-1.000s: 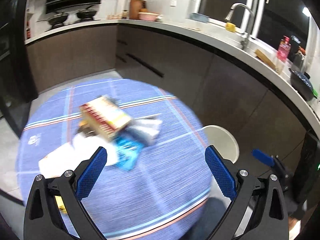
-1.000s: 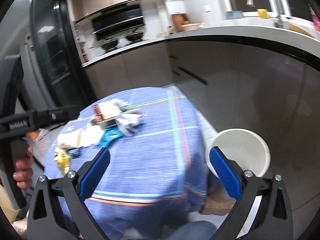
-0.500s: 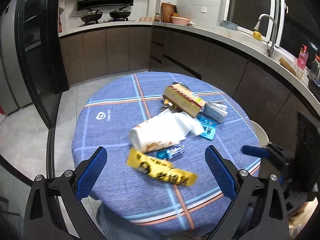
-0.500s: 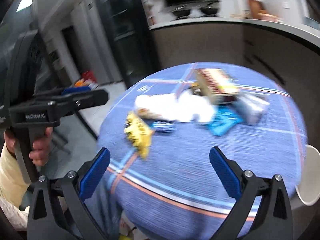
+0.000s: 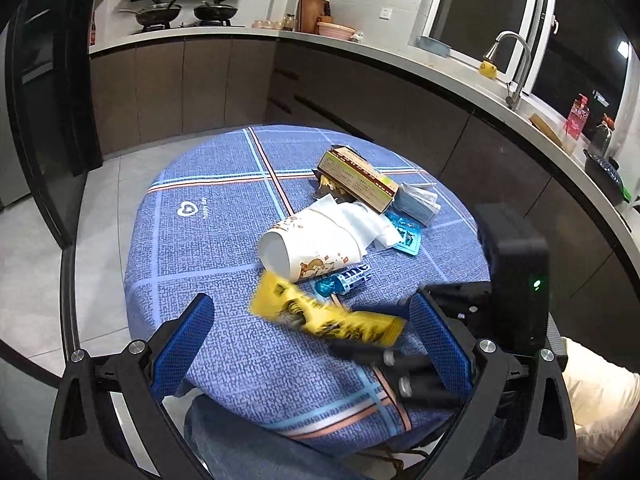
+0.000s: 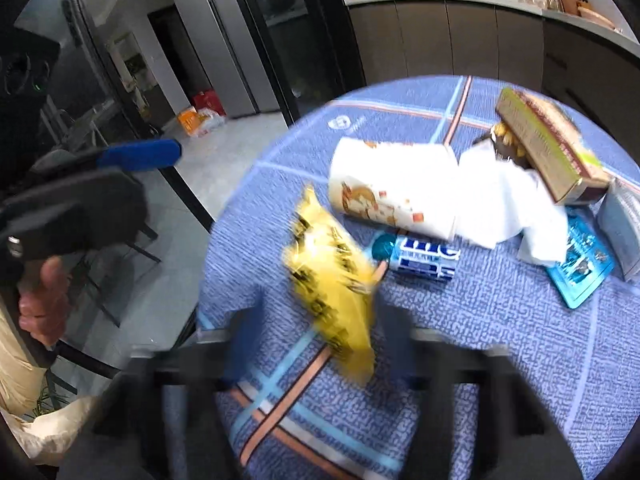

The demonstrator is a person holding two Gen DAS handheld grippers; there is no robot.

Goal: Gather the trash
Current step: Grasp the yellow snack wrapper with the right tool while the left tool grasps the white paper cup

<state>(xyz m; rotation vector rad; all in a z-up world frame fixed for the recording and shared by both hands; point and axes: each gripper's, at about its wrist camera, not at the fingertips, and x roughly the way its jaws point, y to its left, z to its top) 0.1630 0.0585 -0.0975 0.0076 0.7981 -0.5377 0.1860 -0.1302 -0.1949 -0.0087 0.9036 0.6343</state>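
Observation:
Trash lies on a round table with a blue checked cloth (image 5: 200, 256): a yellow wrapper (image 5: 324, 316) (image 6: 332, 280), a tipped paper cup (image 5: 308, 248) (image 6: 392, 196), a blue mint roll (image 5: 344, 280) (image 6: 420, 256), white tissue (image 5: 372, 224), a blue blister pack (image 5: 404, 232) (image 6: 580, 272), and a cardboard box (image 5: 356, 180) (image 6: 548, 148). My left gripper (image 5: 312, 344) is open and empty above the table's near edge. My right gripper (image 6: 316, 344) is blurred, its fingers on either side of the yellow wrapper's near end.
A dark kitchen counter (image 5: 400, 64) with sink and tap (image 5: 516, 68) curves behind the table. A tall dark fridge (image 6: 280, 32) stands at the left. Bags (image 6: 200, 116) lie on the tiled floor. The person's legs (image 5: 240, 440) are under the table edge.
Both views swung from the counter and a white bin to the table. The right gripper moved in over the yellow wrapper and its fingers have narrowed around it.

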